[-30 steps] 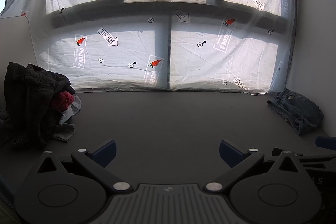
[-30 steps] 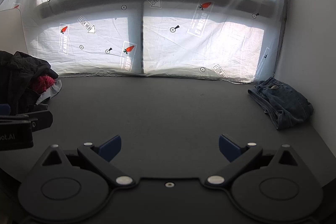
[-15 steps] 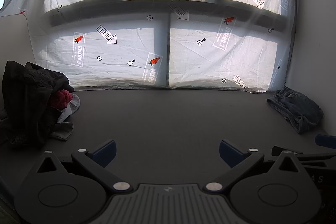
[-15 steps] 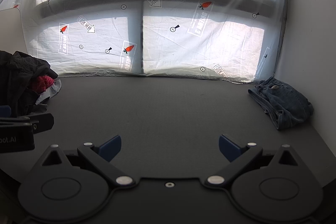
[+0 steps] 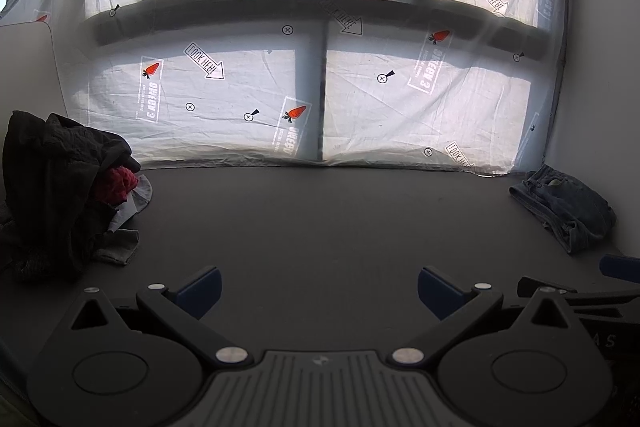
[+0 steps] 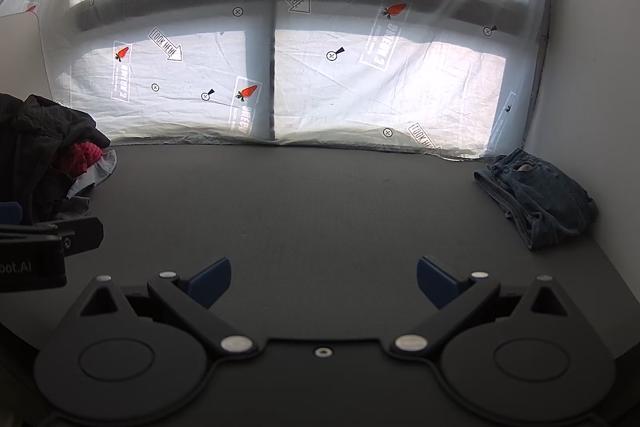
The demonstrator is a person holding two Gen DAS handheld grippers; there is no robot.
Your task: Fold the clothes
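Hovering over dark table (image 5: 320,227), both grippers' jaws wide and empty, clothes pile (image 5: 60,187) left, folded jeans (image 6: 536,199) right

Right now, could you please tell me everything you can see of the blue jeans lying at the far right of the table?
The jeans are dark blue denim, folded into a loose, slightly rumpled bundle with stacked layers along the near left edge. They lie flat on the dark table, in its far right corner beside the white wall and near the printed white sheet. Nothing is holding them.
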